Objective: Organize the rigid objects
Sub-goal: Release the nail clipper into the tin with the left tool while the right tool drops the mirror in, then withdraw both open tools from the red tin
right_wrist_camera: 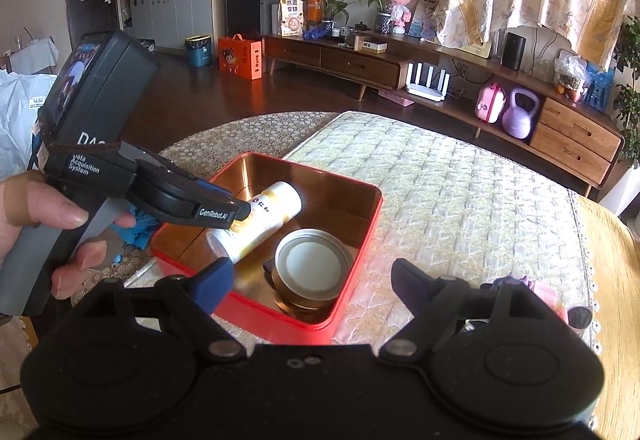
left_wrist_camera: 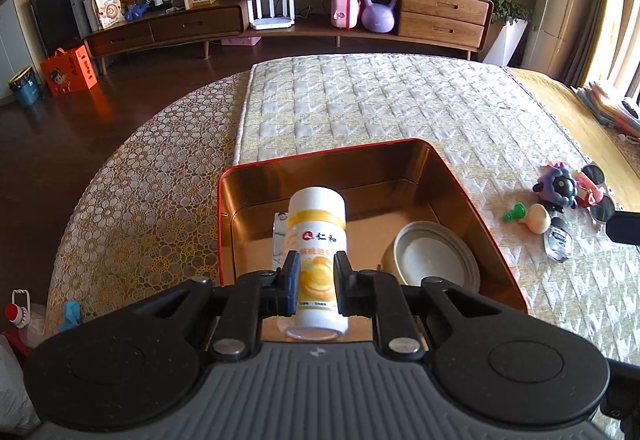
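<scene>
Bottle: while it hung over the red tin, the white plastic bottle (left_wrist_camera: 317, 240) with its yellow-orange label sat tilted, a smooth cylinder pinched at mid-body.
Left gripper: the left gripper (left_wrist_camera: 316, 280) was clamped on the bottle, a dark pad pressed to either side of it.
Tin: the red tin (left_wrist_camera: 472, 191) was a rounded square with glossy coppery inner walls; the bottle was above its near half.
Jar: a round lidded jar (left_wrist_camera: 430, 260) lay inside at four o'clock from the bottle, close beside it.
Right gripper: the right gripper (right_wrist_camera: 312, 288) stood wide apart with nothing between its fingers.
Surface: a quilted cream mat (left_wrist_camera: 380, 99) lay under the tin.
Clutter: small toys (left_wrist_camera: 560, 191) lay well apart at three o'clock, on the mat.
</scene>
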